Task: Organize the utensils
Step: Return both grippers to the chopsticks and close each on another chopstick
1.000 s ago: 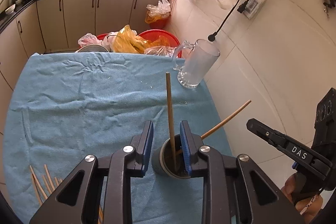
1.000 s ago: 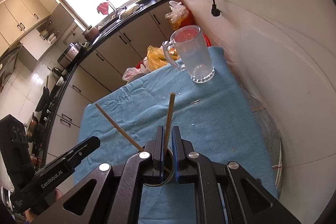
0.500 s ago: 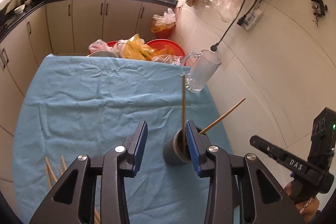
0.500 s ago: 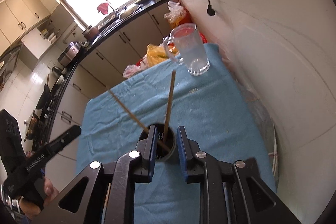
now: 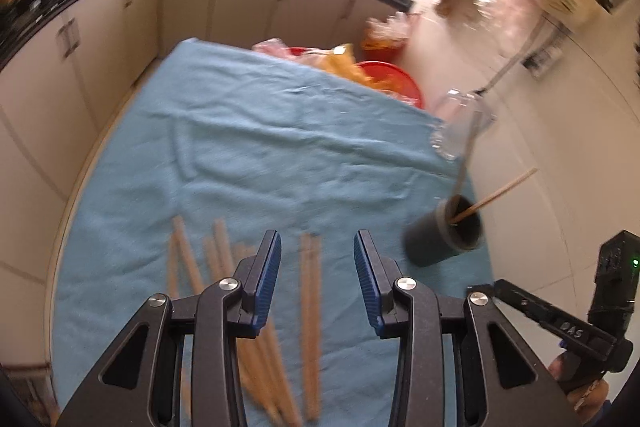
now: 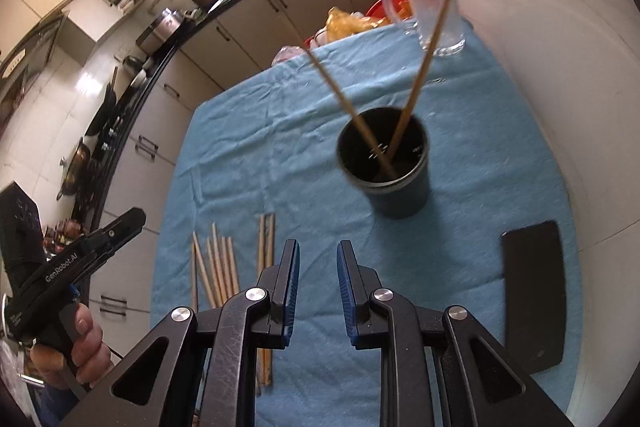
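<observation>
1. Kitchen table with a blue cloth (image 5: 248, 147); it has bumps, so sticks may roll away.
2. Cup (image 6: 386, 167) holds two sticks and could tip if bumped.
3. Sticks (image 6: 218, 267) lie loose; a grab may take two.
4. Left gripper (image 5: 316, 271) and right gripper (image 6: 318, 285) are both apart and empty.

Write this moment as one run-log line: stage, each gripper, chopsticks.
stage: between picks | left gripper: open, empty, over loose chopsticks | right gripper: open, empty | dark cup: two chopsticks inside, leaning apart
</observation>
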Tool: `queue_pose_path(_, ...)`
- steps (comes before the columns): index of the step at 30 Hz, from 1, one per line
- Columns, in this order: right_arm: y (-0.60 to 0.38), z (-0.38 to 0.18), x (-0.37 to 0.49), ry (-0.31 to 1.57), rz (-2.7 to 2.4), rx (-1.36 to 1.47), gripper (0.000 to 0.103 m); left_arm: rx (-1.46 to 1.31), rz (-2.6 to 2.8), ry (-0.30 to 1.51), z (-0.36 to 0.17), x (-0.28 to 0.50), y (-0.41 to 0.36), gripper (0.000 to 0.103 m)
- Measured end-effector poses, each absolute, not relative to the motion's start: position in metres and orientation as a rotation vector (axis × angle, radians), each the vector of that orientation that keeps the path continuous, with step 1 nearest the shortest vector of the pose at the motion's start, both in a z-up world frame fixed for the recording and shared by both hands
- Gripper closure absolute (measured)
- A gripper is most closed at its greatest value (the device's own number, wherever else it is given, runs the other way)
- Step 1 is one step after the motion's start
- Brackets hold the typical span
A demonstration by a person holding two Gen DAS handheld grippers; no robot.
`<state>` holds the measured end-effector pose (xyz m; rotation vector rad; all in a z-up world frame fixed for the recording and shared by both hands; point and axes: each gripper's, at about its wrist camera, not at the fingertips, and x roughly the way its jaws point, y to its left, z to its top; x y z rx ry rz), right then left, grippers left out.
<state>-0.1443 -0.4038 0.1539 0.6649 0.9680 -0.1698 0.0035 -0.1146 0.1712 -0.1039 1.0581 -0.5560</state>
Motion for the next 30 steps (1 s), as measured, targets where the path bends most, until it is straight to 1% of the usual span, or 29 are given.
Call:
queue_pose_path(7,-0.377,0.15,-0.133,1.005,-0.127,0.629,0.083,-0.178,-0.41,1.138,0.133,0.008,-0.043,0.067)
queue_pose_path(11,-0.365,0.15,-0.128,1.018,-0.115,0.614,0.083,-0.194,-0.368,1.206,0.104,0.004,-0.021,0.067)
queue_pose_path(20,-0.352,0.14,-0.128,1.05,-0.114,0.602,0.082,-0.085,-0.393,1.26,0.07,-0.002,-0.034,0.067)
queue_pose_path(26,-0.351,0.13,-0.132,1.078,-0.133,0.605,0.078,-0.025,-0.397,1.275,0.053,0.006,-0.042,0.067)
queue_pose_path(27,-0.35,0.128,-0.132,1.082,-0.136,0.605,0.078,-0.011,-0.396,1.269,0.05,0.008,-0.043,0.068)
queue_pose_path(29,-0.348,0.123,-0.131,1.085,-0.137,0.601,0.078,0.018,-0.393,1.265,0.043,0.01,-0.046,0.073)
queue_pose_path(30,-0.346,0.119,-0.131,1.089,-0.135,0.597,0.078,0.022,-0.399,1.267,0.041,0.011,-0.046,0.077)
